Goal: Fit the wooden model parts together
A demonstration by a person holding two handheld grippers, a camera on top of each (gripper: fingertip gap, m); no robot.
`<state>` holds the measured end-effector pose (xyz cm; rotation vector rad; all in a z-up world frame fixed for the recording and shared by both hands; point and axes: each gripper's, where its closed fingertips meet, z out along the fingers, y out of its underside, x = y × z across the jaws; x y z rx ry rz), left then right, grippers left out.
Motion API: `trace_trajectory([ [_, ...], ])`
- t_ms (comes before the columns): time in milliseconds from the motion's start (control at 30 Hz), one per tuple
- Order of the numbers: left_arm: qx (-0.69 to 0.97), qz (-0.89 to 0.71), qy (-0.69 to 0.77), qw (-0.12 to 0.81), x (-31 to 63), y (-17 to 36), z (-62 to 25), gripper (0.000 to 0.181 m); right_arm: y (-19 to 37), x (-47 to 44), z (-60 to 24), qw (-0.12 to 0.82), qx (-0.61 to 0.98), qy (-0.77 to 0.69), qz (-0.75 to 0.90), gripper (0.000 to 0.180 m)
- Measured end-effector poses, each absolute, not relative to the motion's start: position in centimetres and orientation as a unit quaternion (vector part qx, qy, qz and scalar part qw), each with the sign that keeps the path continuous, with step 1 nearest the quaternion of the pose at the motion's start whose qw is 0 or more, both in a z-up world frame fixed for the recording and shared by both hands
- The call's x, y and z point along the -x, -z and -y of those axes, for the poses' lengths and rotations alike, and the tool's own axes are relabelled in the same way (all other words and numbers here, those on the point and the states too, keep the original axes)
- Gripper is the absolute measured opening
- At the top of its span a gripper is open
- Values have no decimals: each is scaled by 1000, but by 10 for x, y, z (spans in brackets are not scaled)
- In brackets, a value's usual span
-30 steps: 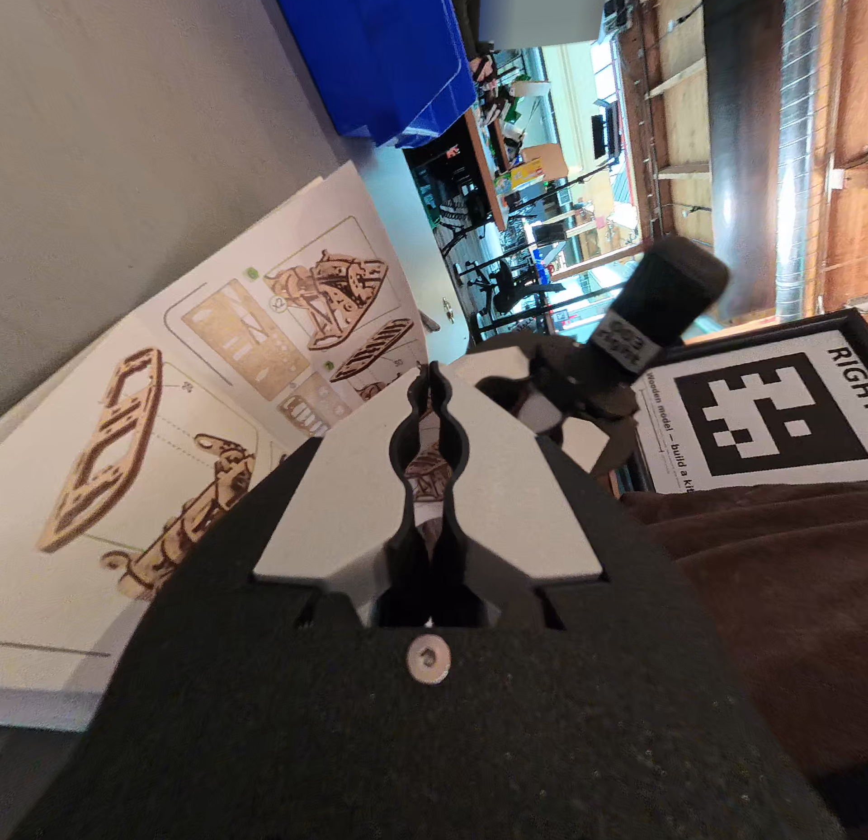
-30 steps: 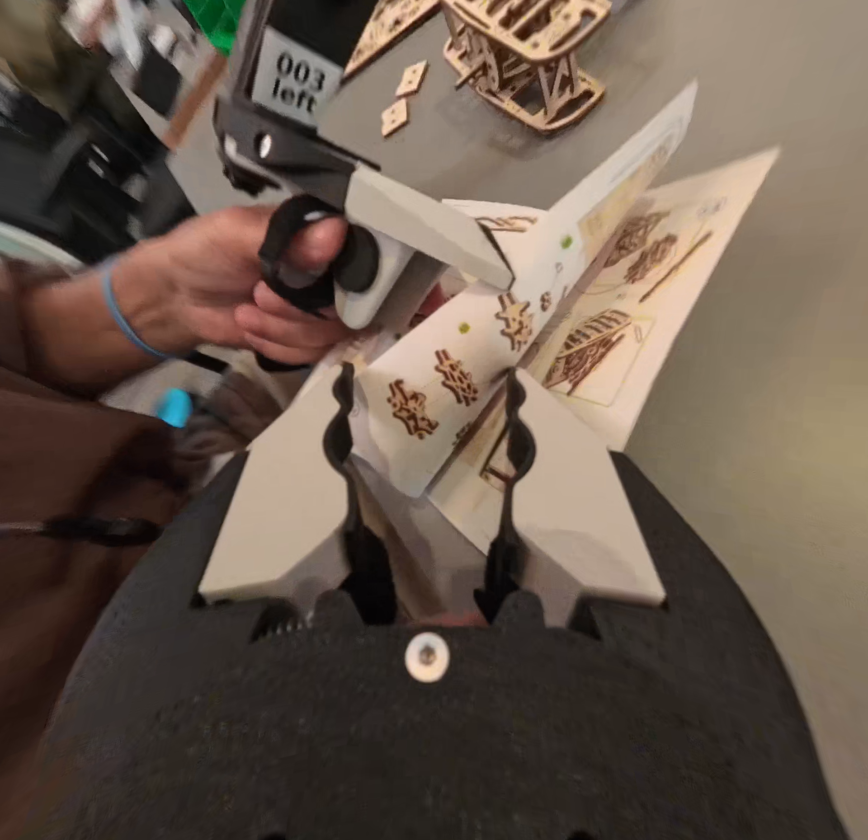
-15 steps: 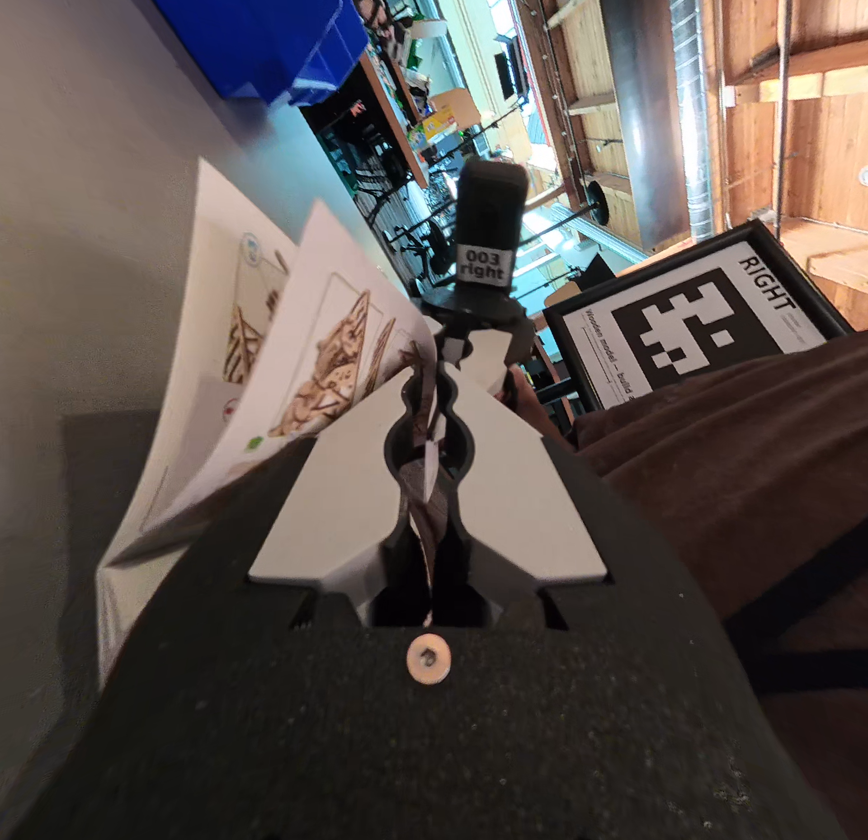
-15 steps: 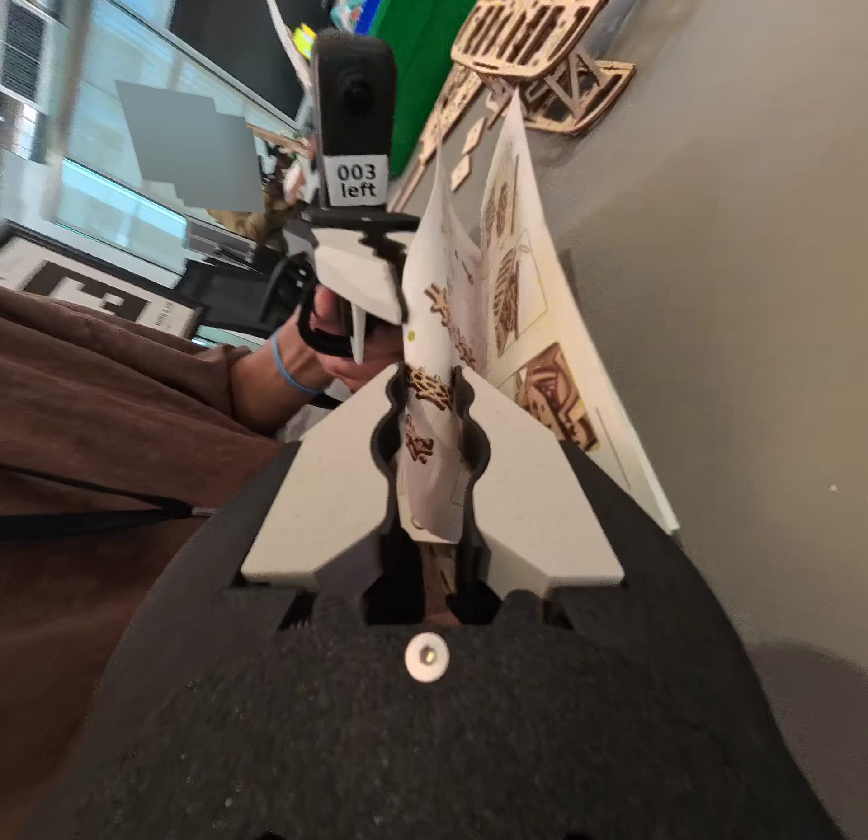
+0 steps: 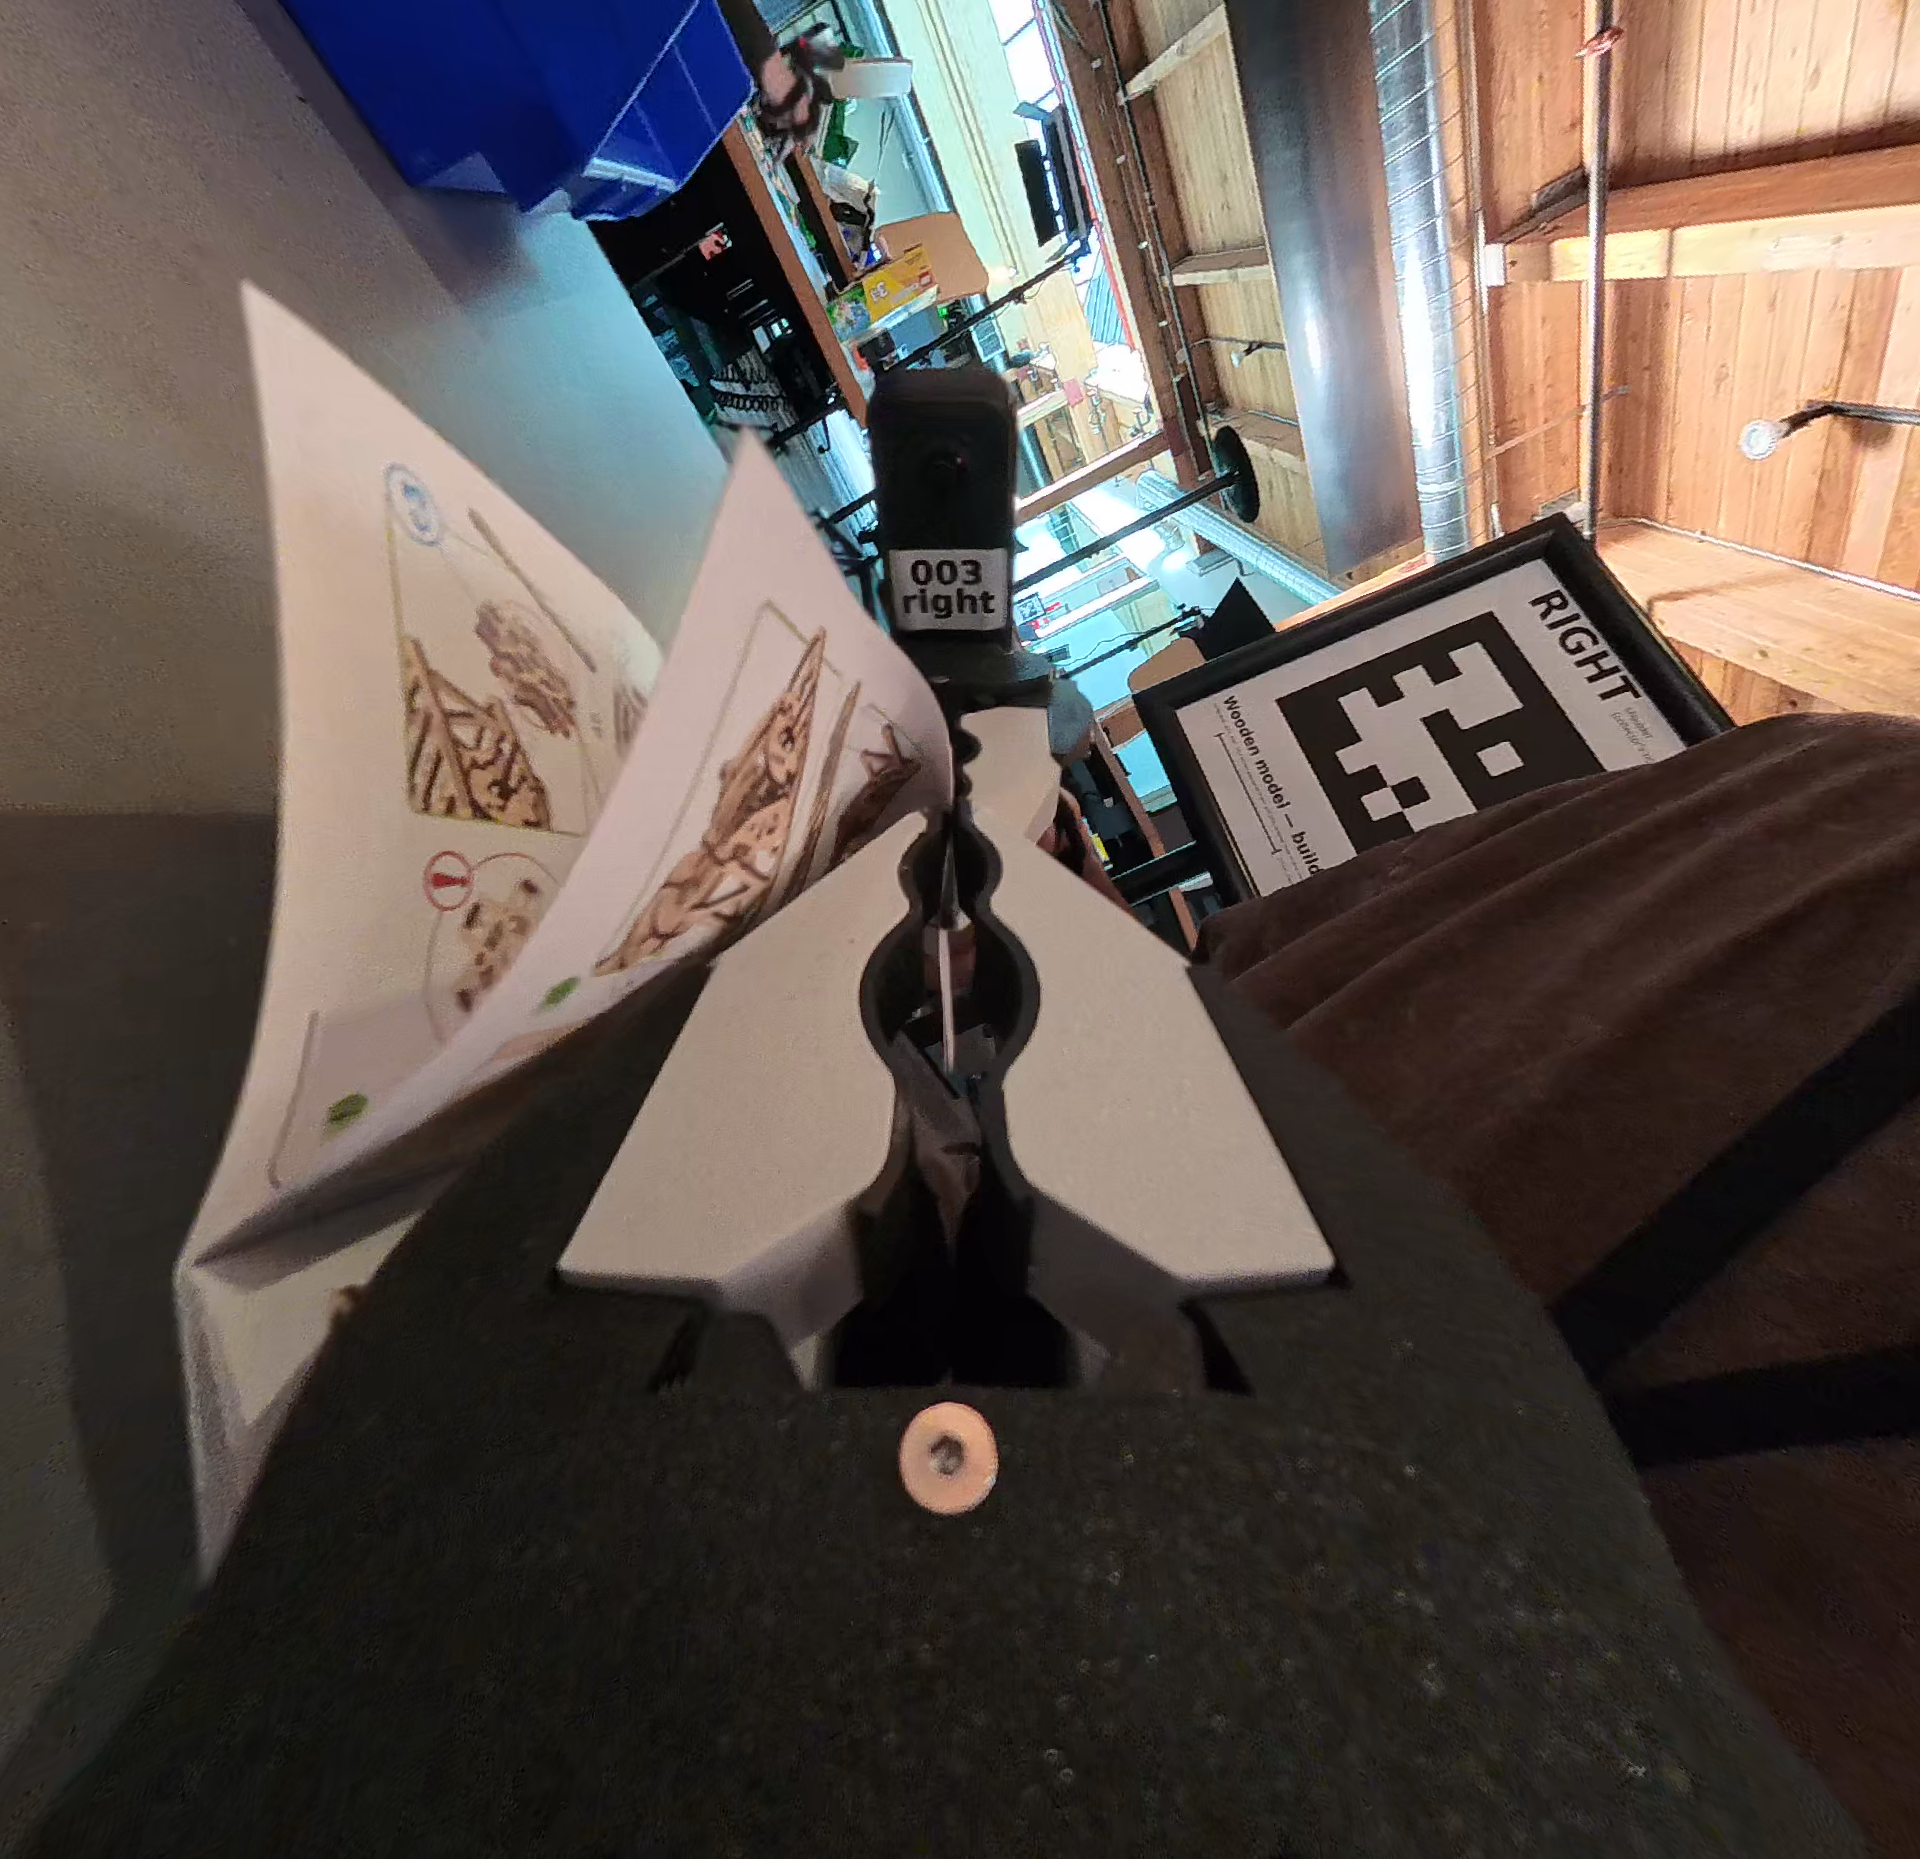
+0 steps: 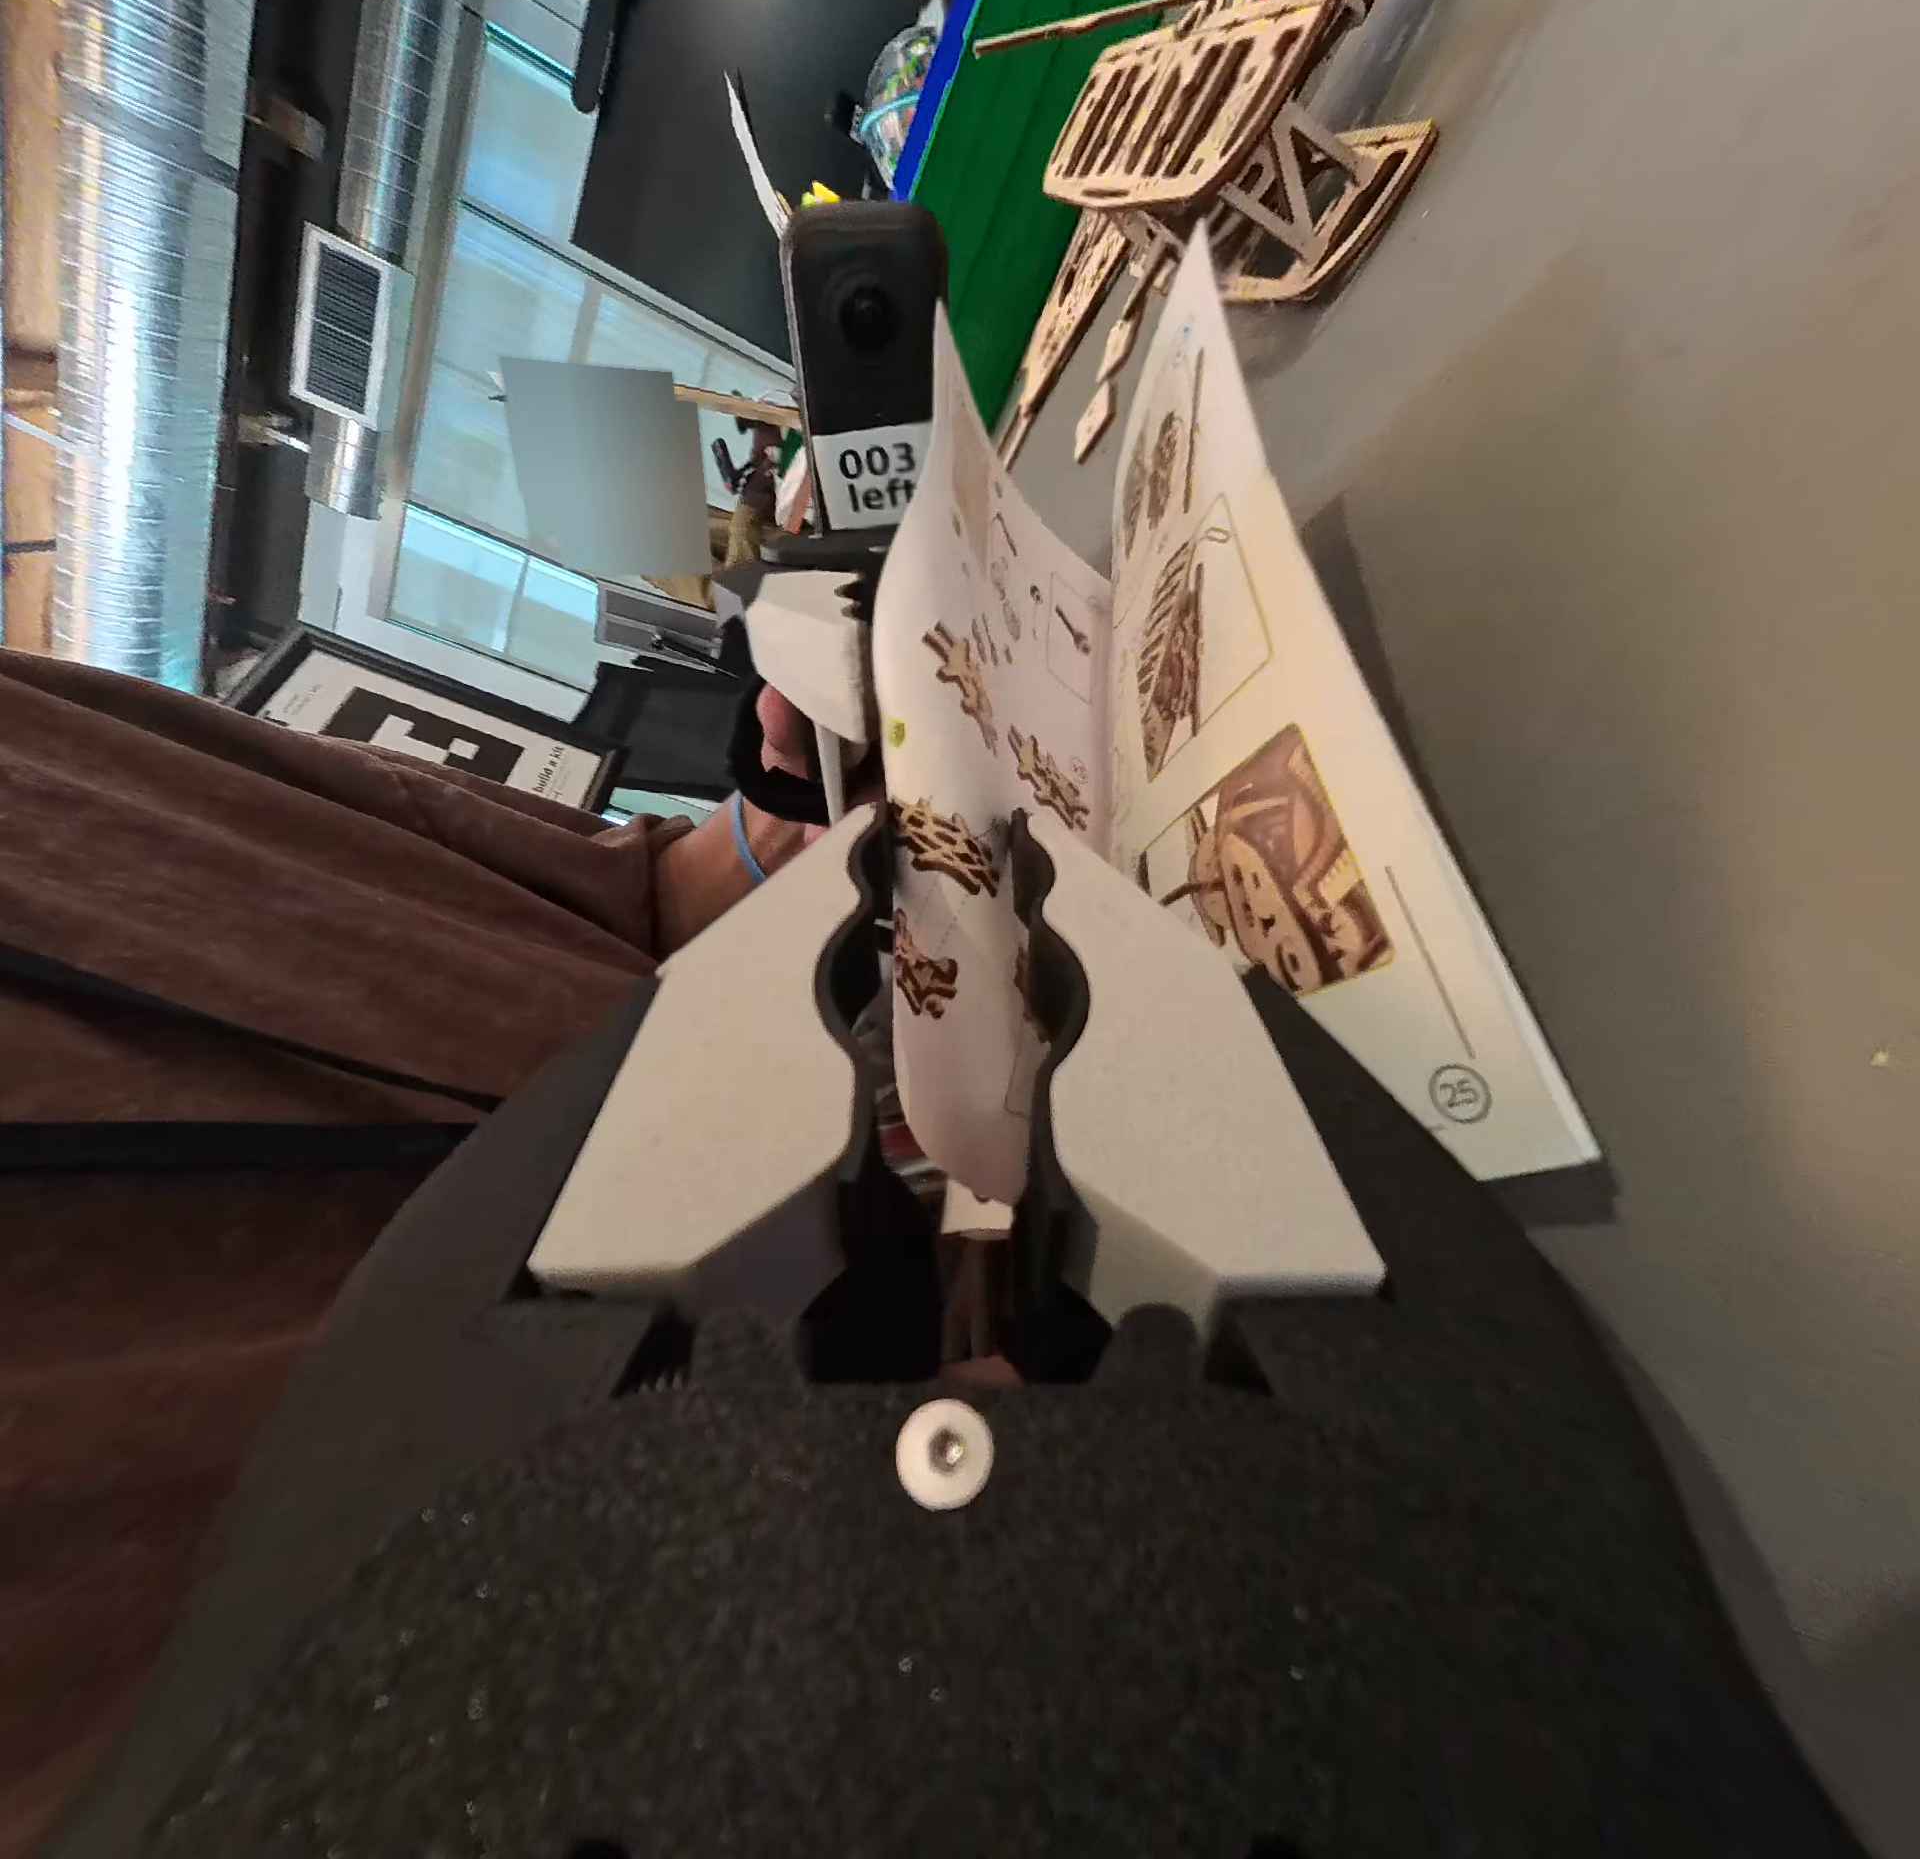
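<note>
An instruction booklet (image 5: 436, 770) lies open on the grey table (image 6: 1683, 562), with one page lifted upright. My left gripper (image 5: 951, 848) is shut on that page's edge, which shows as a thin white line between the jaws. My right gripper (image 6: 954, 848) faces it from the other end, its jaws narrowed onto the curled page (image 6: 966, 978). Each gripper shows in the other's view: the right one (image 5: 977, 760) and the left one (image 6: 821, 666). A partly built wooden model (image 6: 1226, 126) stands on the table beyond the booklet (image 6: 1299, 770), with loose wooden pieces (image 6: 1101, 396) beside it.
A blue bin (image 5: 499, 53) sits on the table at the far end. A green mat (image 6: 1018, 147) lies behind the model. A framed sign (image 5: 1434, 729) stands by the person's brown-clad body (image 5: 1558, 1030), which is close on the open side of the page. The tips of both grippers are at nearly the same place. Both grippers' tips are roughly 15 cm from the partly built wooden model (image 6: 1226, 126).
The page rose from lying flat to upright between the grippers. My right gripper, wide open a second ago, narrowed around the page. The left stayed shut on it.
</note>
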<state>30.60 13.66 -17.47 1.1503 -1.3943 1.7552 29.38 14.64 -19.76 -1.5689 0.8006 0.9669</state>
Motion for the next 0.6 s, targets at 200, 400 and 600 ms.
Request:
trace_trajectory([
  [200,-432,524,-668,303,-307,173,-137,0,194,-296,-144,542,641,-423,-343,20],
  [400,-427,524,-672,302,-306,171,-136,0,192,-295,-144,544,626,-441,-344,20],
  [600,-408,504,-692,318,-303,159,-135,0,180,-292,-145,552,594,-479,-335,23],
])
